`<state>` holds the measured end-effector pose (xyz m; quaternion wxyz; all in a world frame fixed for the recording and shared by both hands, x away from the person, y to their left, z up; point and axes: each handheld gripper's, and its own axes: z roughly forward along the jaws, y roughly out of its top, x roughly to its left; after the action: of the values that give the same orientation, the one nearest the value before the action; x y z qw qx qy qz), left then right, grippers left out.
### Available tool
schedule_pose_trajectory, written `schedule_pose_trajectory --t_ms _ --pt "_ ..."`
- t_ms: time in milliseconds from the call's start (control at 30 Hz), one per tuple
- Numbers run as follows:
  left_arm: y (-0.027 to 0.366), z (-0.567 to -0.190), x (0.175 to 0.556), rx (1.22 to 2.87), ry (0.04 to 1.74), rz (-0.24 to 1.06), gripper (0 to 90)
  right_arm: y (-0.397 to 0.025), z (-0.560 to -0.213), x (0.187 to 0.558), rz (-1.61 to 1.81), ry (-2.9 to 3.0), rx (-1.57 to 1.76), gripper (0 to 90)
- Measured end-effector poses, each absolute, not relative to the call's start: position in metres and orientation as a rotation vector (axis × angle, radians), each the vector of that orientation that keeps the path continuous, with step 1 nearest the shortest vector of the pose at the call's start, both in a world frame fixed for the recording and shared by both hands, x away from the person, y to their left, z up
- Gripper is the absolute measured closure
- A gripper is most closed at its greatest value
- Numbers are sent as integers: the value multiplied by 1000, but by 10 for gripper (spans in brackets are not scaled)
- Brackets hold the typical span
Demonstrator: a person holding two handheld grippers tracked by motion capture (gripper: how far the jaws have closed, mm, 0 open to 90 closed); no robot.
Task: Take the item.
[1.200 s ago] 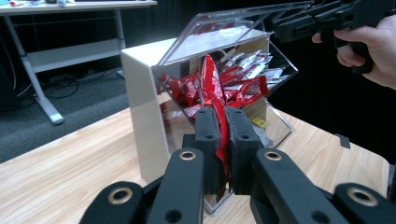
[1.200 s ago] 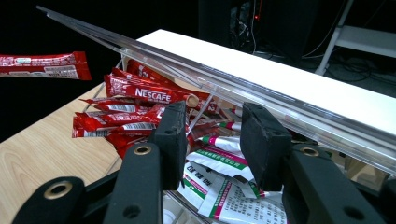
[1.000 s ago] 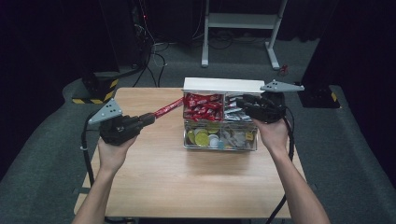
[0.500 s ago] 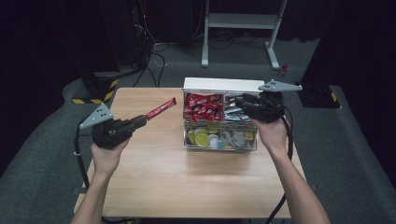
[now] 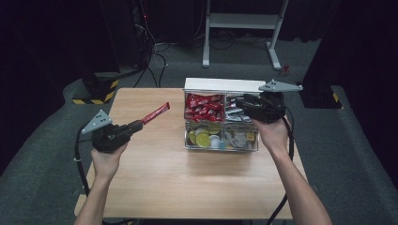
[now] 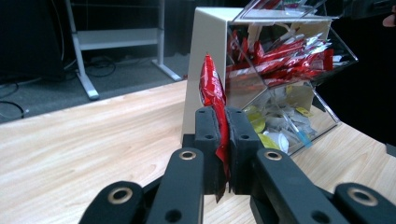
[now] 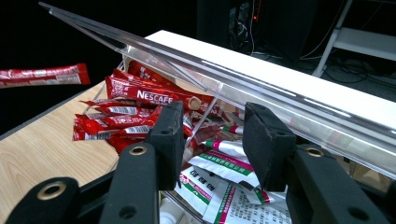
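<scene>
While clamped on a red sachet [image 6: 212, 88] | left gripper [image 6: 223, 140] | right gripper [image 7: 212, 140] wide, empty.

Red stick sachet [image 5: 155, 113] being held clear of table [image 5: 155, 178], above its left half, clamped at lower end by left gripper [image 6: 223, 140]; free end being pointed toward far right. Clear compartmented box [image 5: 220, 145] being kept at table's far right part, lid raised. Red sachets [image 5: 202, 107] being stored in far-left compartment, white-green packets [image 7: 219, 163] far-right, round yellow and white capsules [image 5: 202, 138] near-left.
</scene>
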<state>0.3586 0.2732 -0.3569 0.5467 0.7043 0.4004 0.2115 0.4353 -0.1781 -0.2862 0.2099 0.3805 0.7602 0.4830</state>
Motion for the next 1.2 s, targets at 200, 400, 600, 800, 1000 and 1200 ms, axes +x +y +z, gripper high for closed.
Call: schedule_pose_trajectory --t_ms 200,400,600,800,1000,1200 --pt "272 -368 362 1681 981 521 851 -179 -286 435 1347 2110 1056 584" --pt "270 -381 363 1689 1012 537 849 -179 -286 434 1347 2112 1058 583" --pt "269 -400 368 1717 1059 549 848 -179 -288 434 1361 2104 1057 582" --pt "269 -417 373 1716 1095 547 848 -178 -286 435 1348 2110 1066 584" --pt "269 -435 372 1707 1129 566 848 -178 -287 435 1353 2107 1068 586" --pt "264 -452 375 1711 1147 554 848 -177 -287 436 1350 2112 1070 588"
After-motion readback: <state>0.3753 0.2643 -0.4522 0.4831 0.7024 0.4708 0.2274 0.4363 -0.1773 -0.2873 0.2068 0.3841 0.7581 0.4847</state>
